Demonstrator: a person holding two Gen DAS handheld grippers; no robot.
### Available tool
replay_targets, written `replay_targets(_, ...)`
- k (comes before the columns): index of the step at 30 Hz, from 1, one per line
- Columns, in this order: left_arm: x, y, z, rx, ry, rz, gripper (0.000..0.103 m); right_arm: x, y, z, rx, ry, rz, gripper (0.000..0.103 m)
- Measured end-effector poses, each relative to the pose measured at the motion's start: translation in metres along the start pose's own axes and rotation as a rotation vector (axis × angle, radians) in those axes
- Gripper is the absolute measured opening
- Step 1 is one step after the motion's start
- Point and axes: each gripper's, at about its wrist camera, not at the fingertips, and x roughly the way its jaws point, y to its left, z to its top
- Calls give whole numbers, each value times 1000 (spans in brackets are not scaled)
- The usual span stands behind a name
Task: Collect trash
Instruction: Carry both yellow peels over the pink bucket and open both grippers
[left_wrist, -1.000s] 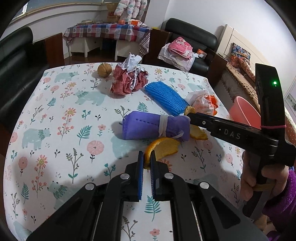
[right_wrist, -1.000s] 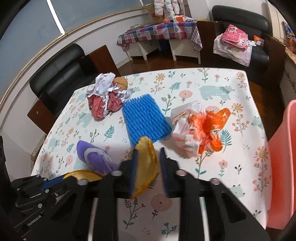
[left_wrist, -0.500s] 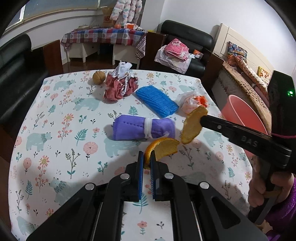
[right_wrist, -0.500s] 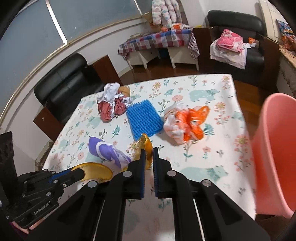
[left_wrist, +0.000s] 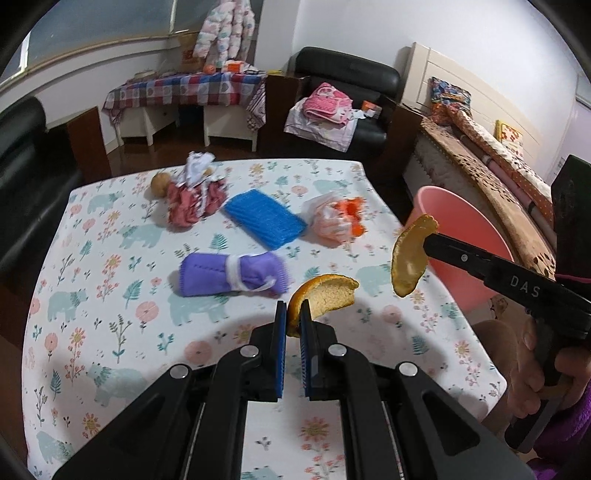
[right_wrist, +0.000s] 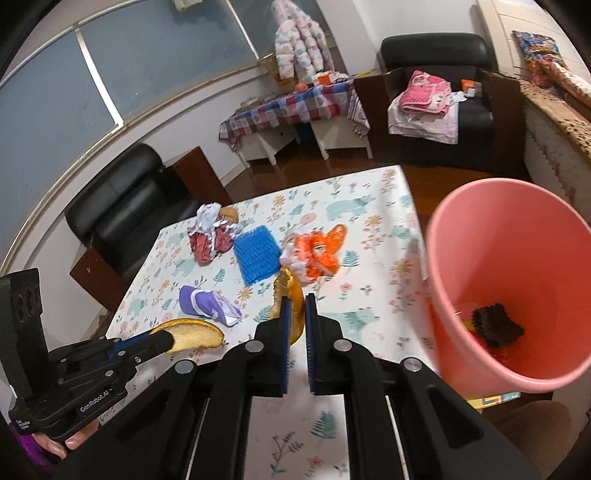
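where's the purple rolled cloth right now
In the left wrist view the purple rolled cloth lies on the table near its middle, just nearer than the blue mesh pad.

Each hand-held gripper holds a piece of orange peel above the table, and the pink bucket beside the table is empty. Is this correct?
Not quite: the pink bucket is not empty. The right wrist view shows a dark lump at its bottom. Each hand-held gripper does hold orange peel.

Black two-finger gripper (left_wrist: 293, 314) with blue pads (left_wrist: 281, 332), silver screws, white "DAS" lettering, purple sleeve (left_wrist: 565, 443).
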Motion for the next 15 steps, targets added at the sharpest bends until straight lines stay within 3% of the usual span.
replay_targets(15, 12, -86, 23, 156, -11, -96, 6, -69, -72, -5, 140, -137, -146, 8)
